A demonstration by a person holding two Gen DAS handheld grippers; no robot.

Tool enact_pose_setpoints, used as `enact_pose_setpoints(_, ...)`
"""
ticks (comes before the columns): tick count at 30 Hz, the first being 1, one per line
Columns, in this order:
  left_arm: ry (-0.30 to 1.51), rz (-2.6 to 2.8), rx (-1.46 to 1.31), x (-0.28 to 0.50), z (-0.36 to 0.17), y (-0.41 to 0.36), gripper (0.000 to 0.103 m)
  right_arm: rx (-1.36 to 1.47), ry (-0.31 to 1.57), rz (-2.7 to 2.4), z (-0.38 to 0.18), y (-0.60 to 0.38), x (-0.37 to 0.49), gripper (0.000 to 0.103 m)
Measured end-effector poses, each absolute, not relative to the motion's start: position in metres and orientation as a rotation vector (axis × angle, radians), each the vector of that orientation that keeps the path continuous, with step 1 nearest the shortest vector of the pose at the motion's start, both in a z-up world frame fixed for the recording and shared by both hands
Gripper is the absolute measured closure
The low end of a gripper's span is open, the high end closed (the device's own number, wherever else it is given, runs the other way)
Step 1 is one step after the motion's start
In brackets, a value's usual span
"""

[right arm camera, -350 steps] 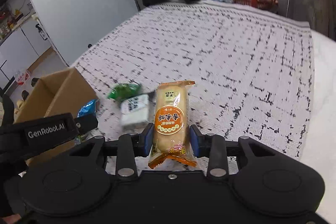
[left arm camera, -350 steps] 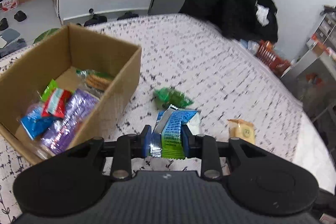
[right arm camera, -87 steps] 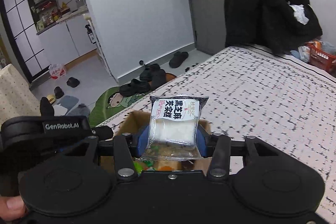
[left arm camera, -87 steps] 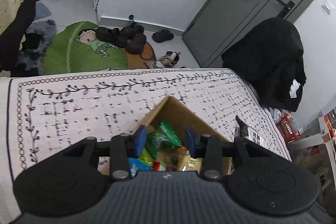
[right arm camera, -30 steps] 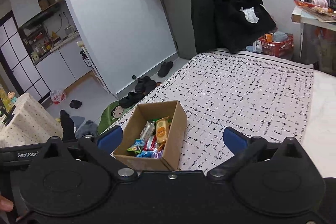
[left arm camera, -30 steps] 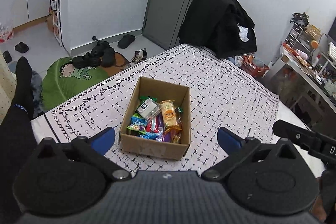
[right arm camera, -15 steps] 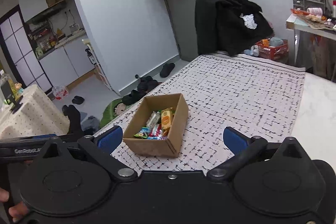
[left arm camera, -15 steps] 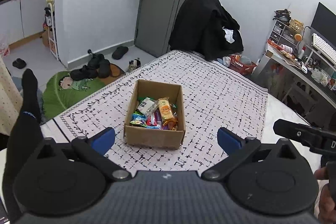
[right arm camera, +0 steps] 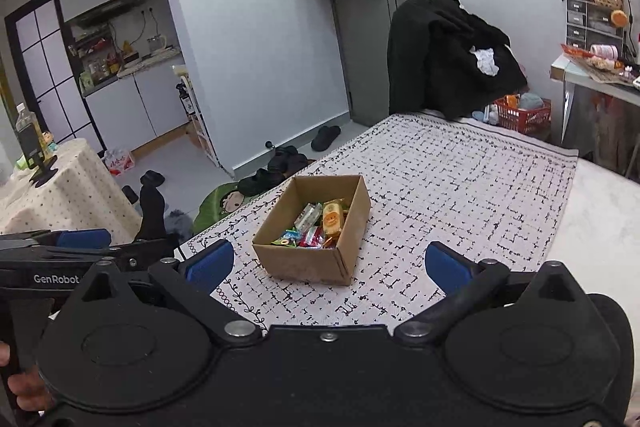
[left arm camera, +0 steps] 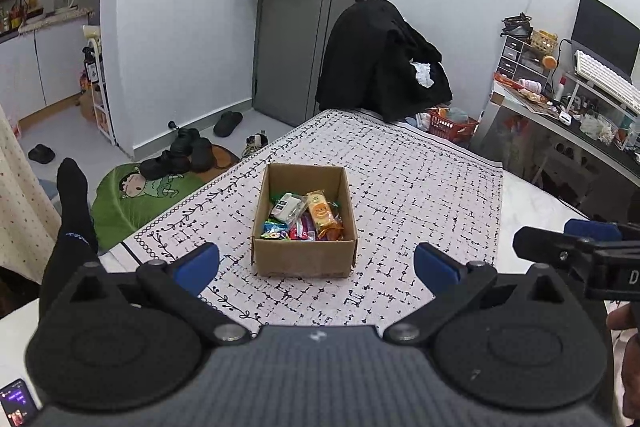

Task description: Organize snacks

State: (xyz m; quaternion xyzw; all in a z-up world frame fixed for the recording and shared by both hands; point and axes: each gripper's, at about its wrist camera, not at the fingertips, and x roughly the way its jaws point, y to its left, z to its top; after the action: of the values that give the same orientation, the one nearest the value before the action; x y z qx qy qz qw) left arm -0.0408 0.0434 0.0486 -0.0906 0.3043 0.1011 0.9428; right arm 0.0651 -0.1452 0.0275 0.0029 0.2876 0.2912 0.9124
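A brown cardboard box (left arm camera: 305, 261) (right arm camera: 308, 269) stands on the black-and-white patterned cloth (left arm camera: 420, 195) (right arm camera: 460, 171). Inside lie several wrapped snacks (left arm camera: 304, 217) (right arm camera: 316, 227), among them an orange bun pack (left arm camera: 320, 209) and a white rice-cake pack (left arm camera: 285, 205). My left gripper (left arm camera: 316, 265) hangs high and well back from the box, wide open and empty. My right gripper (right arm camera: 329, 265) is likewise far back, wide open and empty. Each gripper shows at the edge of the other's view.
A black coat drapes over a chair (left arm camera: 380, 63) (right arm camera: 448, 55) at the bed's far end, with a red basket (left arm camera: 452, 127) (right arm camera: 522, 115) beside it. A desk (left arm camera: 568, 115) stands right. Shoes and a green mat (left arm camera: 152, 187) lie on the floor left. A person's socked leg (left arm camera: 72, 211) is near the left edge.
Both grippers have pulled farther back and up from the box, so it looks smaller. Earlier each held a snack; those now lie in the box and both jaws stand wide.
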Motion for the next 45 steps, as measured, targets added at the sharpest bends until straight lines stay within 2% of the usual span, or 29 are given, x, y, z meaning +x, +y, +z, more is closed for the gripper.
enact_pose_setpoints(45,0.634,0.2,-0.13,-0.052,0.052,0.036,0.0,0.026,0.586,0.562,0.024,-0.162,0.049,0.0)
